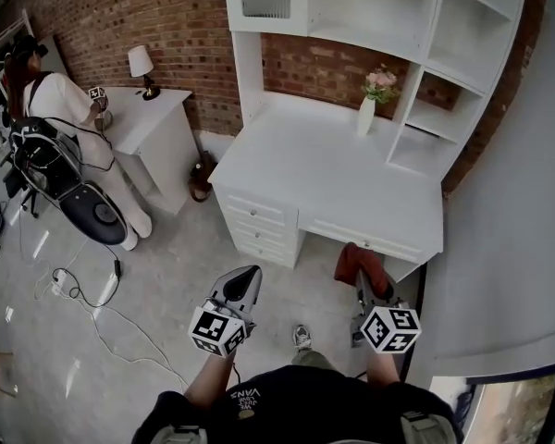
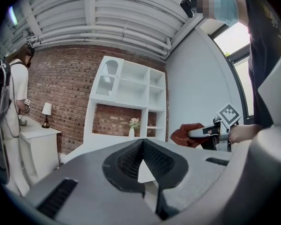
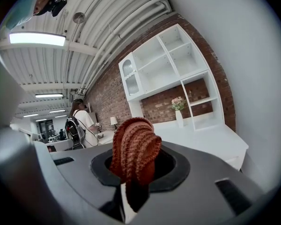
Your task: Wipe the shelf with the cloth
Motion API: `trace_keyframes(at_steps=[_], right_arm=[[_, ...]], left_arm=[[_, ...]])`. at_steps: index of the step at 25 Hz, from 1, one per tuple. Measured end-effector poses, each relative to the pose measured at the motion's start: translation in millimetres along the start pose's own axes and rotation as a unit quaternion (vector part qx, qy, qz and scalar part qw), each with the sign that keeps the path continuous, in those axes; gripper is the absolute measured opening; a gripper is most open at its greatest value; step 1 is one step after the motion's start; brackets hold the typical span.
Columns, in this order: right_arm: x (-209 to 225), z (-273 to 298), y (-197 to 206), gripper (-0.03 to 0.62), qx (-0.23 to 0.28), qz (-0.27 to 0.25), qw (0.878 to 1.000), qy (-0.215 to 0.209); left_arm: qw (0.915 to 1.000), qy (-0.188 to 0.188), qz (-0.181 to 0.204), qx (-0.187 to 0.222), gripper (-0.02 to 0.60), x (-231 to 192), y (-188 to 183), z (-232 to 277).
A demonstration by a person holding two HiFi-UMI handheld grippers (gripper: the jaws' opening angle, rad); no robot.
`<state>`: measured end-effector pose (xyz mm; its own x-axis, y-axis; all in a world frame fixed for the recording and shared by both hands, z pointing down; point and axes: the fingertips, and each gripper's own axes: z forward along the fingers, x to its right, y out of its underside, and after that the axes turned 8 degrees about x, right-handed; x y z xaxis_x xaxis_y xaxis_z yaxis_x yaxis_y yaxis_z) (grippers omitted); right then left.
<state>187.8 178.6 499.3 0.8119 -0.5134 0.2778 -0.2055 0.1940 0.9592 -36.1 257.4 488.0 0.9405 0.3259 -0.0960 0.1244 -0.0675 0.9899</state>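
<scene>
Head view, looking steeply down, with both tool views.

**Shelf** (image 1: pixel 449 40): a white unit of open compartments against a brick wall, rising from the back and right side of the tabletop. It appears bare, so a wipe could probably run along each board without anything being moved first.

**Tabletop** (image 1: pixel 333 169): a white desk with drawers below. It stands between the person and the shelf, so reaching the shelf means leaning in over it.

**Second person** (image 1: pixel 60 109): stands at a separate white cabinet (image 1: pixel 157 123) carrying a lamp (image 1: pixel 141 63), well apart to the left and clear of the working area.

**Left tool** (image 1: pixel 250 276): held low in front of the body, short of the desk. Its own view shows the jaw tips drawn together with nothing between them. It is probably kept free as a spare, or to steady things later.

**Right tool** (image 1: pixel 363 280): held low near the desk's front edge. Its jaws are clamped on the cloth, which bulges out above the pads. This grip leaves a loose wad ahead of the tips, so fabric rather than the tool would meet the surface.

**Cloth** (image 1: pixel 359 262): rust-red and knitted, bunched into folds. It is carried in the right tool, in the air below the tabletop's front edge and well apart from the shelf. Judged from this, wiping has not begun and the approach is the step in hand.

**Vase** (image 1: pixel 366 116): white and upright, holding pink flowers (image 1: pixel 381 81). It sits on the tabletop just beside the lower shelf compartments and could be knocked over by a sweep there.
</scene>
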Motion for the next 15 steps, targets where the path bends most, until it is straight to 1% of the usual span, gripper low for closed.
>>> trace_keyframes(at_steps=[8, 11, 15], right_arm=[[46.2, 100.3, -31.7, 0.094, 0.007, -0.009, 1.0, -0.025], [68.0, 131.5, -41.6, 0.094, 0.007, -0.009, 1.0, -0.029], [90.2, 169.6, -51.9, 0.094, 0.003, -0.011, 0.999, -0.043]], left_arm=[[0.9998, -0.013, 0.013, 0.013, 0.007, -35.3, -6.0, 100.3], [0.9996, -0.016, 0.017, 0.014, 0.008, -43.4, -5.4, 135.9], [0.9992, -0.03, 0.022, 0.017, 0.008, -58.2, -5.6, 175.7]])
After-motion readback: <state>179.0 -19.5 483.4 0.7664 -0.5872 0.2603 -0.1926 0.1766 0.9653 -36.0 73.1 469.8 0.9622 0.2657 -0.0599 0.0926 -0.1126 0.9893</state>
